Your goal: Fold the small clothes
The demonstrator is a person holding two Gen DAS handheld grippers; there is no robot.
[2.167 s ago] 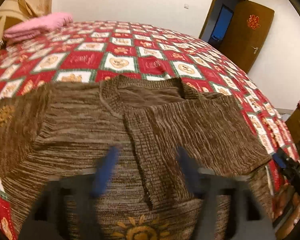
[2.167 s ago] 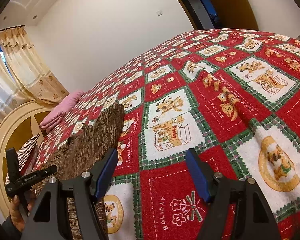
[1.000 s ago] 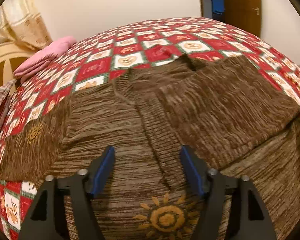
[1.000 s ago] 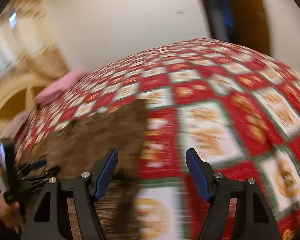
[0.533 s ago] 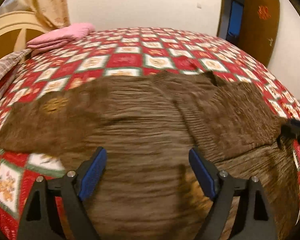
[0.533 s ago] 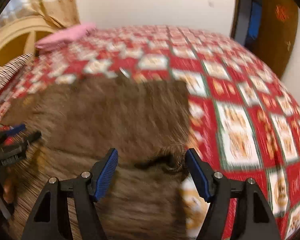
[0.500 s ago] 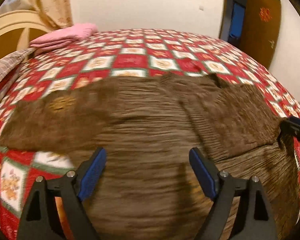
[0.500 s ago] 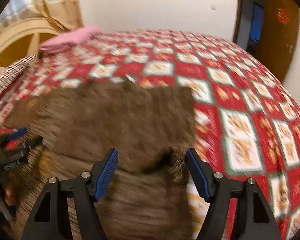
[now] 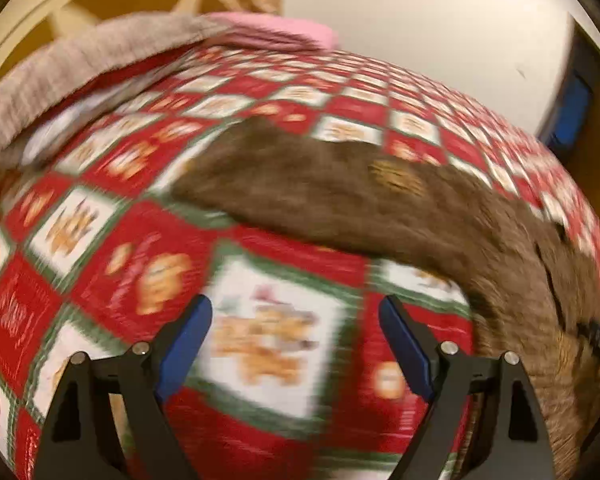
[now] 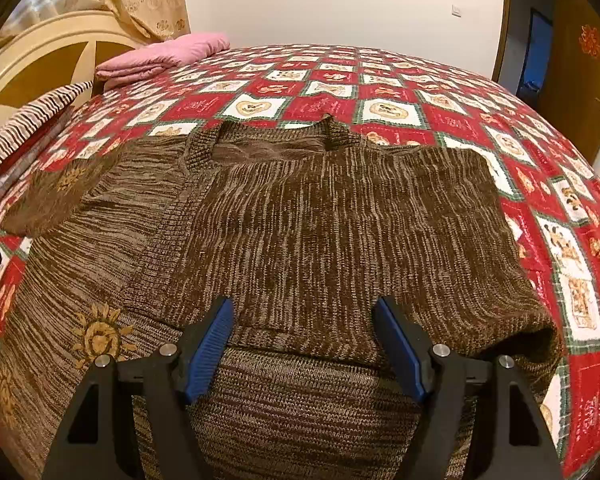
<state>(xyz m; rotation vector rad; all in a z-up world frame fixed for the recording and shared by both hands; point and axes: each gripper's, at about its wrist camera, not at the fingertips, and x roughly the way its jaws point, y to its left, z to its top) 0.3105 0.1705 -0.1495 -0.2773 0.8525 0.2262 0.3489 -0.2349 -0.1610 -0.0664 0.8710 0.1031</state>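
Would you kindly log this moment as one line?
sweater: right side folded | left gripper: open, over bedspread | right gripper: open, empty

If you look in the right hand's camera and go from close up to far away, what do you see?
Right gripper → brown sweater → red patchwork bedspread → folded pink blanket → white wall.

Streaky brown knit sweater (image 10: 324, 216) with orange sun motifs, red-white-green checked bedspread (image 10: 452, 100), pink folded cloth (image 10: 164, 56), blue gripper pads (image 10: 210, 344).
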